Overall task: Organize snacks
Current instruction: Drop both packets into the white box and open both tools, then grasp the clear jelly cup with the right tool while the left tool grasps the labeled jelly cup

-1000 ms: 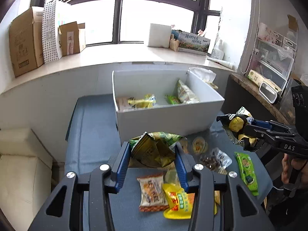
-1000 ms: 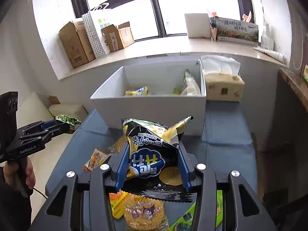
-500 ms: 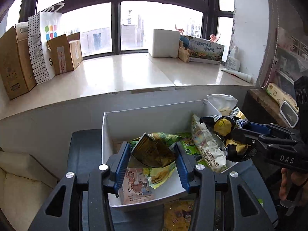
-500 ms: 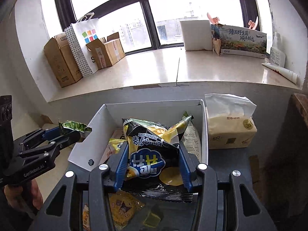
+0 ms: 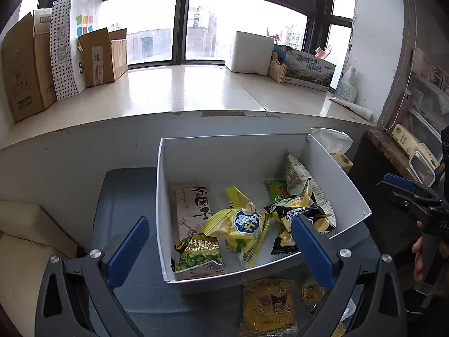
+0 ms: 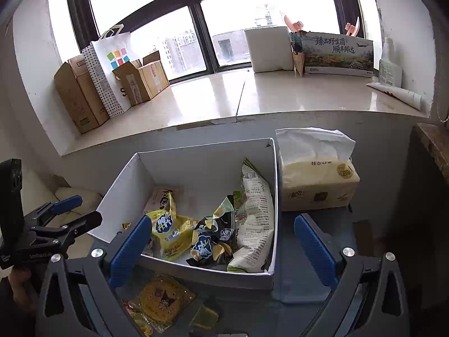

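Two jaws: both of mine are opening wide, with nothing pressed between the pads.
Left gripper (image 5: pixel 220 245): I hang over the near left corner of the white box (image 5: pixel 196 151), fingers spread past its near wall; I judge I am here because this is the drop spot.
Green pea bag (image 5: pixel 199 254): it lies in the box's near left corner, against the near wall, printed face up, long axis running from near wall toward far wall.
Pink packet (image 5: pixel 190 202): flat on the box floor along the left wall, long axis also near to far.
Yellow bag (image 5: pixel 241 224): middle of the box, puffed, tilted, its long axis slanting from near right to far left.
Black chip bag (image 6: pixel 213 238): just right of the yellow one, crumpled, leaning on the tall pale bag (image 6: pixel 254 219), which stands along the right wall.
Right gripper (image 6: pixel 221 243): I hover above the near wall, black bag below my gap, not touched.
Loose snack (image 5: pixel 268 306): a yellow cartoon packet lies on the table by the box's near wall, not yet boxed.
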The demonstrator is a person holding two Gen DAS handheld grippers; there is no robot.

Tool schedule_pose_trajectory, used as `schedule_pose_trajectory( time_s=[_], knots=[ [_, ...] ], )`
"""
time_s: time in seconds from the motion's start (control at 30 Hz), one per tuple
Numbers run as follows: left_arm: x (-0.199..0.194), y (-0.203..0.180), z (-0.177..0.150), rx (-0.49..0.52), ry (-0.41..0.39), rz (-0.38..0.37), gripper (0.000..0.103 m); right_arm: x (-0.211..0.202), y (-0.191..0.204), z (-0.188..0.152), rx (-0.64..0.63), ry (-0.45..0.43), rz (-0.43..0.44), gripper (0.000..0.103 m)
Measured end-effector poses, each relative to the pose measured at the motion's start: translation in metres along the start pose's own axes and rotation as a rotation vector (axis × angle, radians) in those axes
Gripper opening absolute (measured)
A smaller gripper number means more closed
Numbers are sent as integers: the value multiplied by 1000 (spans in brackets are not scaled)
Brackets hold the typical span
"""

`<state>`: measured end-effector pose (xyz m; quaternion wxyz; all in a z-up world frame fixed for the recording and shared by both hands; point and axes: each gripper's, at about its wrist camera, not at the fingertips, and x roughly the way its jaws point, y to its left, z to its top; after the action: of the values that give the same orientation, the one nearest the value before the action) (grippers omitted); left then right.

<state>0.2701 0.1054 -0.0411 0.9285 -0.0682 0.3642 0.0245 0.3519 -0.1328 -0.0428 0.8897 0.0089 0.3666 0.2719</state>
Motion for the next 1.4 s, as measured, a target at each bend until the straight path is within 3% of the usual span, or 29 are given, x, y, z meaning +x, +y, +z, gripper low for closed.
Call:
schedule_pose_trajectory(
  time_s=[0.3,0.5,0.7,0.87,1.03,1.23,1.3,1.33,1.4],
  knots=[
    [-55,-11,-34,30,-34,-45,103,-57,16,-45,-106,-40,15,103],
    [-91,-27,-90,23,2,-120,103,-71,25,-116,-149,26,37,103],
    [-109,-52,-139,111,7,-82,103,-51,31,-169,-203,114,30,103],
    [-108,-55,-157,123,27,-89,103,-24,38,-161,-278,139,3,103],
    [-100,-48,-161,91,47,-93,103,15,48,-137,-369,200,37,103],
    [-94,-45,-168,90,70,-90,103,65,47,-122,-366,299,58,103],
    [-92,-45,-170,91,75,-91,103,72,46,-124,-357,320,77,99],
    [-92,-45,-171,92,77,-91,103,76,46,-124,-349,329,78,93],
    [-90,-44,-172,92,81,-91,103,82,44,-128,-339,350,58,70]
  ],
)
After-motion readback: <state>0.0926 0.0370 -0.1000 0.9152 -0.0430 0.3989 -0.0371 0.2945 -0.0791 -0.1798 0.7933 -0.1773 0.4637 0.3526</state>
